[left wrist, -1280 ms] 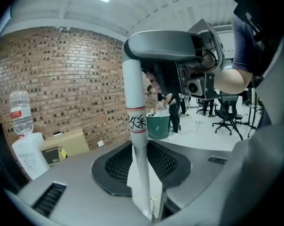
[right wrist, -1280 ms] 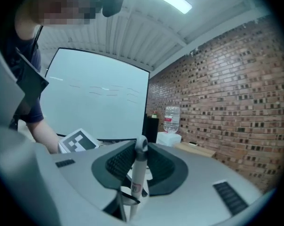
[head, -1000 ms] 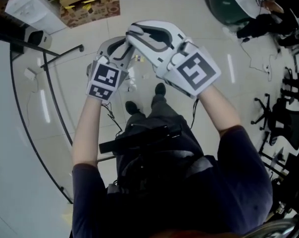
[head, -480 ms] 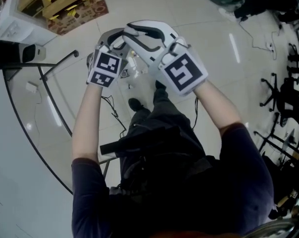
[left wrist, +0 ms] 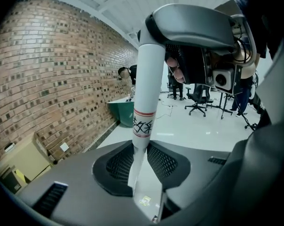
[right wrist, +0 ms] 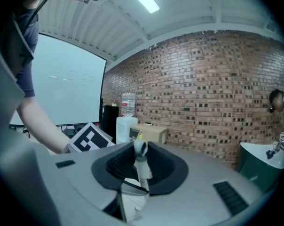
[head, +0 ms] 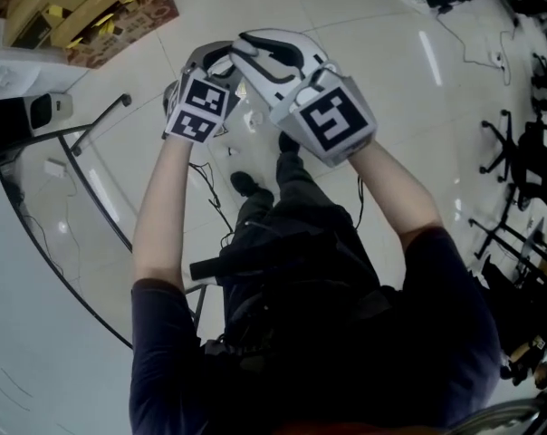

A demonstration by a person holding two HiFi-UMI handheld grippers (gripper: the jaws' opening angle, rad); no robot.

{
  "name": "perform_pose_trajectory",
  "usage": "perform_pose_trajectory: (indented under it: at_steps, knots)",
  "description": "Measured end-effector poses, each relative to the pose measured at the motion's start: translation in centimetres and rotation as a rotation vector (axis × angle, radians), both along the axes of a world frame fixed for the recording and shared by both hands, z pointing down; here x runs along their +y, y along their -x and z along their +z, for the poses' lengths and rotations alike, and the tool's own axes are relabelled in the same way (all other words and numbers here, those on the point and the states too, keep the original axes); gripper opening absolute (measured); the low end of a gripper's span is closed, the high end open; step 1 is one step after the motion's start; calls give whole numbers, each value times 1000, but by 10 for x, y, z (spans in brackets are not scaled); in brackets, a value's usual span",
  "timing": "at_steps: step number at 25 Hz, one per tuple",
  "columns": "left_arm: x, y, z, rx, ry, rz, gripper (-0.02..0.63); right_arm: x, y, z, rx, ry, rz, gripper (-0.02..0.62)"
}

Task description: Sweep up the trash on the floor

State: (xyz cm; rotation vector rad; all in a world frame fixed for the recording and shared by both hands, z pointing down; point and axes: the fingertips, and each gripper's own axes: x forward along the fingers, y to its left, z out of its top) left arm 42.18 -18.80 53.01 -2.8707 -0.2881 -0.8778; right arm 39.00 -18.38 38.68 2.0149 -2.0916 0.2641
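Both grippers are held close together in front of the person's chest in the head view. My left gripper [head: 212, 60] is shut on a white handle [left wrist: 144, 102] with red bands and a black mark; the pole runs up between the mesh pads [left wrist: 161, 161]. My right gripper [head: 261, 49] is shut on the same white handle [right wrist: 140, 150] near its rounded top cap. In the left gripper view the right gripper's grey body [left wrist: 198, 25] covers the pole's top. The pole's lower end and any trash are hidden behind the grippers.
Cardboard boxes [head: 83, 16] lie at the far left and a curved black stand [head: 92, 184] runs beside the person's left side. Office chairs [head: 527, 143] and floor cables [head: 464, 34] are at right. A brick wall [right wrist: 217, 88], a water dispenser [right wrist: 125, 121] and a green table [left wrist: 123, 112] stand farther off.
Both grippers have moved together away from the body and lower, still gripping the handle. The head view has swung, so the boxes and stand have shifted in the picture.
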Motion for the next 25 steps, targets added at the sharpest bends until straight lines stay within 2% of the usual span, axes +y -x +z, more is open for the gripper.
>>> perform_pose_trajectory:
  at_steps: [6, 15, 21, 25]
  knots:
    - [8, -21, 33, -36, 16, 29, 89, 4, -25, 31, -32, 38, 61, 97]
    - [13, -25, 82, -98, -10, 70, 89, 7, -28, 80, -20, 102, 69, 97]
    - [13, -31, 97, -87, -15, 47, 89, 9, -35, 96, -33, 135, 87, 97]
    - [21, -34, 106, -127, -56, 127, 91, 17, -32, 106, -23, 175, 97, 98]
